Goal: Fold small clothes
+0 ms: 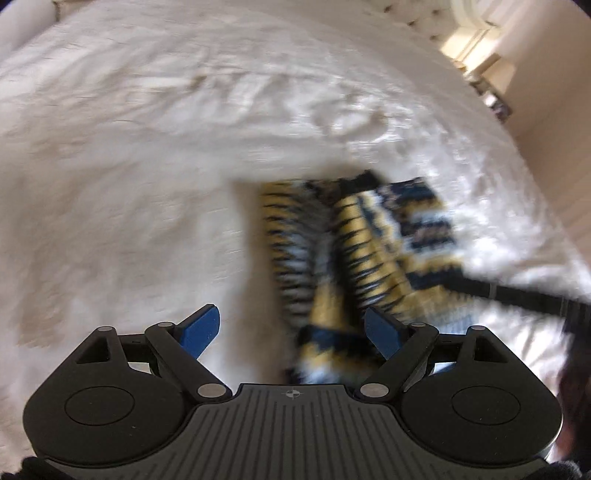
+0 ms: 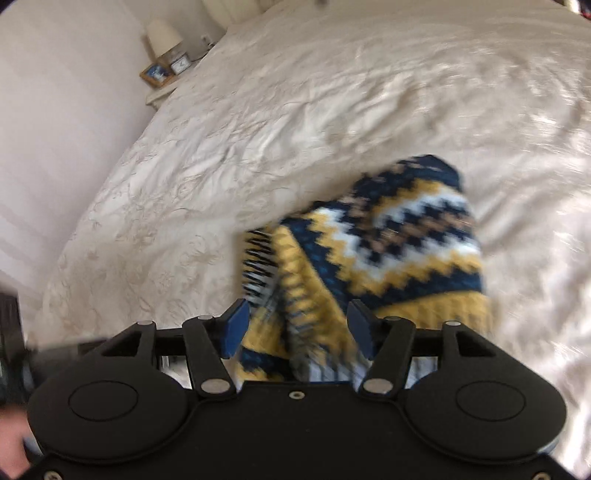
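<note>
nearest in the right wrist view, the right claw (image 2: 295, 326) stands wide, its blue pads either side of the knitted garment (image 2: 373, 254) without pressing on it; the fabric runs under and between the jaws, so nothing looks gripped. in the left wrist view the left claw (image 1: 291, 330) is also spread wide, and only its right-hand pad sits just beside the garment's (image 1: 354, 254) near end, the other pad over bare bedspread (image 1: 129, 184).

the garment, patterned in navy, yellow and white, lies on the bed, bunched into lengthwise folds. its long axis runs away from both claws, from the near hem up toward the far rounded end. from the left claw it lies ahead and to the right; from the right claw it lies straight ahead and slightly right. the right hand looks the nearer and better centred, so i judge it is the one placed to take the near edge next, with the left needing to shift across.

both views are smeared, so the exact folds are hard to read. farther off, a lamp (image 2: 162, 35) and a small clock (image 2: 180, 65) stand by the bed.
</note>
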A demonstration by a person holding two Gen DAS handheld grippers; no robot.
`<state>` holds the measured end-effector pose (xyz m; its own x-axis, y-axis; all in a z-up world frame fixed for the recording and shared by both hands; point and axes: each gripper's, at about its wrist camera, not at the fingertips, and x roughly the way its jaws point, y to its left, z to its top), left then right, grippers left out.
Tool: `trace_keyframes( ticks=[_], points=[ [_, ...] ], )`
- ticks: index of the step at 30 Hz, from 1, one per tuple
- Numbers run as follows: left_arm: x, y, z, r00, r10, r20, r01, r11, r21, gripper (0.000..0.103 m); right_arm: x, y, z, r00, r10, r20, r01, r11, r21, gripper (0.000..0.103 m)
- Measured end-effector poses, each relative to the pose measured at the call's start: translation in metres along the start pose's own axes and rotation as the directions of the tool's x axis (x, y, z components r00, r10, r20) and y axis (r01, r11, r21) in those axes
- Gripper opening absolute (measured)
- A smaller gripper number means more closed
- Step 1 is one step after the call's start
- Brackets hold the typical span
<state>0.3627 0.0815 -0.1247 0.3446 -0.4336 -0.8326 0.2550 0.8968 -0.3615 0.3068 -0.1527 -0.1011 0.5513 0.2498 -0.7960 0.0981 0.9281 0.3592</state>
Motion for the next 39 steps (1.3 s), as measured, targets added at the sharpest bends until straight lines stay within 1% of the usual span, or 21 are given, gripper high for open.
trace_keyframes(
  ticks=[3,6,9,11,13,14,15,16,17,19,21,22,23,24,25,27,29,31,33,35,39],
  points=[
    [0.018,-0.014,0.009,0.997,-0.074,-0.029,0.073,0.997,-0.04,0.086,-0.01,-0.006,-0.02,0.998,-0.061,-0.017,0.06,0.997,-0.051,0.064],
    [0.041,-0.025,0.016,0.989,-0.128,-0.072,0.121,0.988,-0.092,0.086,-0.016,-0.003,-0.043,0.994,-0.095,-0.047,0.088,0.987,-0.134,0.064],
    [0.057,-0.039,0.019,0.985,-0.131,-0.109,0.122,0.989,-0.084,0.086,-0.014,0.008,-0.067,0.991,-0.12,-0.058,0.103,0.966,-0.238,0.064],
    [0.064,-0.049,0.019,0.984,-0.127,-0.127,0.122,0.991,-0.048,0.086,-0.008,0.019,-0.081,0.986,-0.161,-0.048,0.135,0.93,-0.343,0.064],
    [0.068,-0.055,0.019,0.981,-0.123,-0.149,0.121,0.992,-0.02,0.086,-0.004,0.035,-0.095,0.977,-0.214,-0.005,0.185,0.857,-0.482,0.065],
    [0.07,-0.057,0.019,0.98,-0.121,-0.156,0.12,0.993,-0.016,0.086,-0.001,0.042,-0.103,0.972,-0.232,0.027,0.208,0.808,-0.55,0.069],
    [0.071,-0.057,0.019,0.979,-0.121,-0.161,0.12,0.993,-0.018,0.086,0.002,0.049,-0.11,0.968,-0.244,0.056,0.226,0.757,-0.613,0.072],
    [0.072,-0.057,0.02,0.979,-0.119,-0.166,0.117,0.993,-0.02,0.086,0.006,0.056,-0.118,0.963,-0.254,0.086,0.243,0.694,-0.677,0.078],
    [0.073,-0.057,0.021,0.979,-0.114,-0.17,0.112,0.993,-0.022,0.086,0.011,0.062,-0.126,0.959,-0.261,0.112,0.257,0.631,-0.732,0.078],
    [0.072,-0.057,0.023,0.98,-0.105,-0.168,0.103,0.994,-0.023,0.086,0.016,0.07,-0.138,0.96,-0.249,0.131,0.249,0.535,-0.808,0.078],
    [0.072,-0.055,0.025,0.98,-0.106,-0.17,0.104,0.994,-0.022,0.086,0.021,0.073,-0.146,0.953,-0.255,0.165,0.269,0.461,-0.846,0.074],
    [0.071,-0.054,0.026,0.98,-0.105,-0.17,0.102,0.994,-0.023,0.086,0.024,0.072,-0.148,0.945,-0.27,0.186,0.291,0.431,-0.855,0.066],
    [0.071,-0.053,0.026,0.98,-0.103,-0.169,0.1,0.995,-0.025,0.086,0.025,0.07,-0.146,0.94,-0.282,0.194,0.303,0.421,-0.855,0.051],
    [0.07,-0.051,0.026,0.98,-0.102,-0.169,0.099,0.995,-0.027,0.086,0.026,0.066,-0.142,0.94,-0.29,0.179,0.299,0.447,-0.843,0.035],
    [0.07,-0.049,0.026,0.98,-0.104,-0.172,0.1,0.994,-0.032,0.086,0.024,0.06,-0.133,0.946,-0.291,0.144,0.281,0.512,-0.812,0.016],
    [0.069,-0.046,0.025,0.978,-0.111,-0.174,0.104,0.994,-0.046,0.086,0.015,0.047,-0.112,0.961,-0.257,0.099,0.251,0.667,-0.702,0.014],
    [0.069,-0.045,0.024,0.978,-0.114,-0.174,0.106,0.993,-0.052,0.086,0.001,0.031,-0.091,0.971,-0.221,0.097,0.236,0.789,-0.568,0.014],
    [0.071,-0.046,0.023,0.978,-0.121,-0.171,0.112,0.992,-0.058,0.086,-0.009,0.017,-0.077,0.975,-0.196,0.101,0.221,0.865,-0.451,0.014],
    [0.075,-0.047,0.021,0.976,-0.133,-0.174,0.122,0.99,-0.07,0.086,-0.016,0.007,-0.067,0.978,-0.184,0.1,0.208,0.901,-0.382,0.014],
    [0.081,-0.05,0.019,0.974,-0.144,-0.173,0.132,0.988,-0.082,0.086,-0.021,0.002,-0.062,0.981,-0.171,0.094,0.193,0.919,-0.344,0.014],
    [0.097,-0.056,0.017,0.971,-0.164,-0.173,0.147,0.983,-0.11,0.087,-0.02,0.002,-0.064,0.984,-0.158,0.081,0.176,0.927,-0.331,0.014]
  ],
)
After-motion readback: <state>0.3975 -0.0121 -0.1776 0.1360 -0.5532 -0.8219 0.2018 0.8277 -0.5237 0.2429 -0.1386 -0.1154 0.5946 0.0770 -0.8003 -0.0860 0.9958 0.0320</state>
